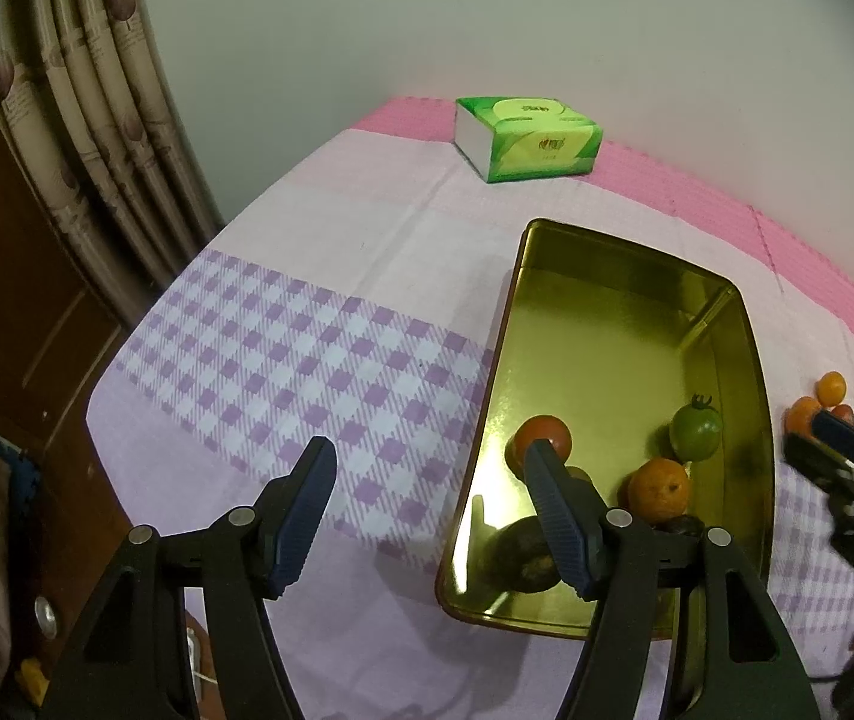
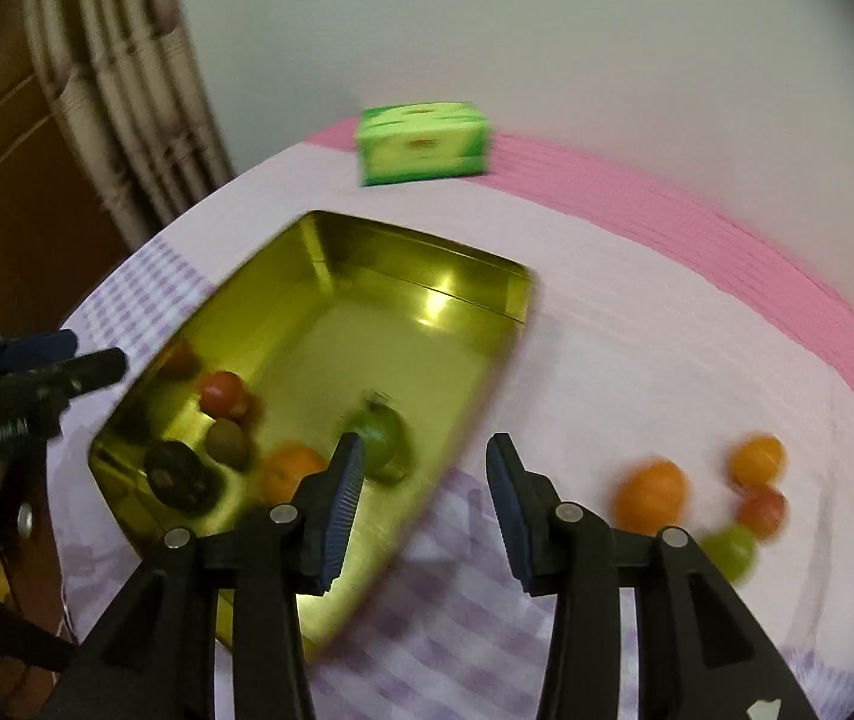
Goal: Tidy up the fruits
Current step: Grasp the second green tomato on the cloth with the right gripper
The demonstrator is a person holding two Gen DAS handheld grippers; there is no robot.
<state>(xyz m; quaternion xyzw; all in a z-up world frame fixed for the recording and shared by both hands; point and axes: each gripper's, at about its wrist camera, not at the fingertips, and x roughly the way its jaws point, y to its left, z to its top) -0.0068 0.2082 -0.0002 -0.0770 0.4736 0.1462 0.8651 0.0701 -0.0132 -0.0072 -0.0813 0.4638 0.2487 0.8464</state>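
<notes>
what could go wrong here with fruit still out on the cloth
1. The loose fruits lie bunched right of the gold tin; gripping one may nudge its round neighbours away.
2. The open right gripper hangs over the tin's rim and could knock it.
3. The right view is blurred, so aim may be off.

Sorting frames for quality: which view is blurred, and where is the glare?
Right wrist view: motion-smeared, so the loose fruits and tissue box look soft. Left wrist view: sharp, with glare on the gold tin's near-left inner wall. Both bend the edges.
</notes>
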